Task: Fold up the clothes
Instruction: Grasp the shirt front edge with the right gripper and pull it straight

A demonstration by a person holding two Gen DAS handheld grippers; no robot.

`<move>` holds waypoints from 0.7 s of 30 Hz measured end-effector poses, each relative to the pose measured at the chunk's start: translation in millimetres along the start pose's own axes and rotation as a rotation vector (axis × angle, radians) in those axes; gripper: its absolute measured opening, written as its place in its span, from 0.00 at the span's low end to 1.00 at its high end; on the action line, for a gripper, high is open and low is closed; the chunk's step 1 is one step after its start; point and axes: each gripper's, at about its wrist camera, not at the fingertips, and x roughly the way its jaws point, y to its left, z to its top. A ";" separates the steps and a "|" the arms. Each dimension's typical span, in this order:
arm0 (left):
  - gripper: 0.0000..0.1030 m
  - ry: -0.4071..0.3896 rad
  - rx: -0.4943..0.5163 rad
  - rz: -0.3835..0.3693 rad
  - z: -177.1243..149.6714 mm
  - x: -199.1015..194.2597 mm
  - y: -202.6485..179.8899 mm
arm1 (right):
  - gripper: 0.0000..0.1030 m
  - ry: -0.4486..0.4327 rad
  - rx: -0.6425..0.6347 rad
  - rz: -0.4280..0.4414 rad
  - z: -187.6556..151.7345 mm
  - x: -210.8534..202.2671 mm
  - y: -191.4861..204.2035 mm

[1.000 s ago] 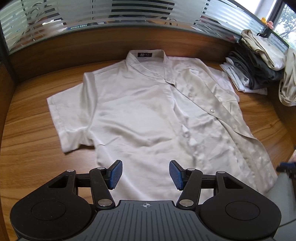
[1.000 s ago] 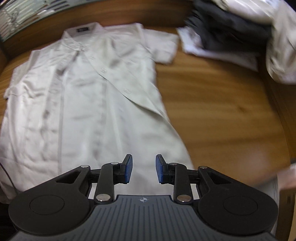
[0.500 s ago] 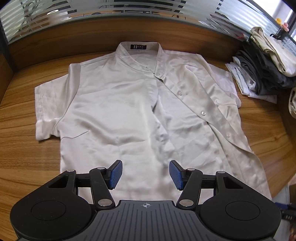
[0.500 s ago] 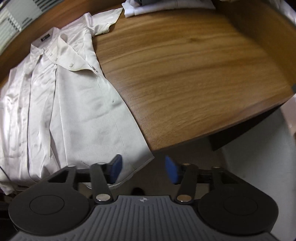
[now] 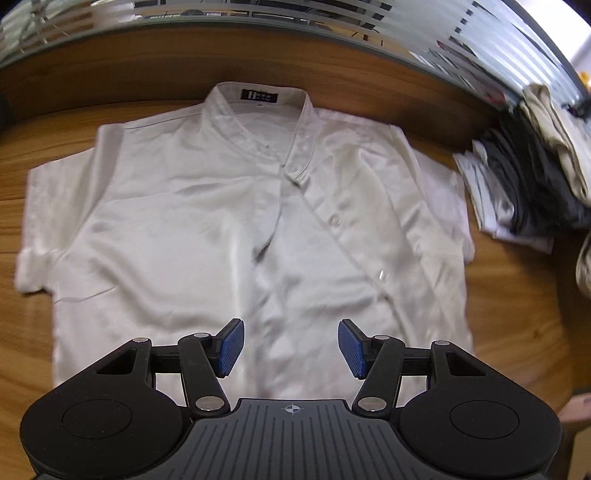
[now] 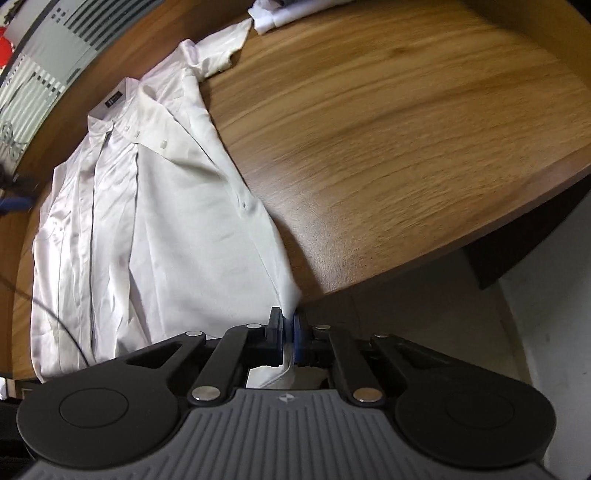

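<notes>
A white short-sleeved shirt lies flat and face up on the wooden table, collar at the far side. My left gripper is open and empty, hovering over the shirt's lower middle near the hem. In the right wrist view the same shirt stretches away to the left. My right gripper is shut on the shirt's bottom right hem corner at the table's front edge; cloth shows between the pads.
A pile of dark and beige clothes sits at the back right of the table, with a white folded piece at the top of the right view. A wooden wall and striped glass run behind. The table edge drops to the floor.
My right gripper has closed on the shirt's bottom right hem corner; half a second ago it was open there. My left gripper has moved in over the shirt and stays open.
</notes>
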 end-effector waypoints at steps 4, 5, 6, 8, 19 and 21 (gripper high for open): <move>0.58 0.007 0.007 -0.004 24.8 30.8 -10.0 | 0.04 -0.036 -0.022 0.002 -1.4 -17.0 20.0; 0.58 0.011 0.011 -0.002 30.0 38.6 -12.5 | 0.04 -0.046 -0.027 0.003 -1.7 -21.2 25.2; 0.58 0.014 0.015 0.006 35.3 46.0 -14.6 | 0.04 -0.055 -0.032 0.004 -2.0 -25.5 30.4; 0.58 0.018 0.026 0.020 46.1 60.2 -18.8 | 0.04 -0.069 -0.044 0.006 -2.9 -31.1 40.4; 0.57 0.008 0.097 0.079 89.5 110.3 -32.8 | 0.04 -0.104 -0.083 -0.030 -3.3 -40.8 71.9; 0.55 0.013 0.104 0.086 95.8 117.9 -34.0 | 0.04 -0.102 -0.075 -0.031 -2.7 -39.9 72.1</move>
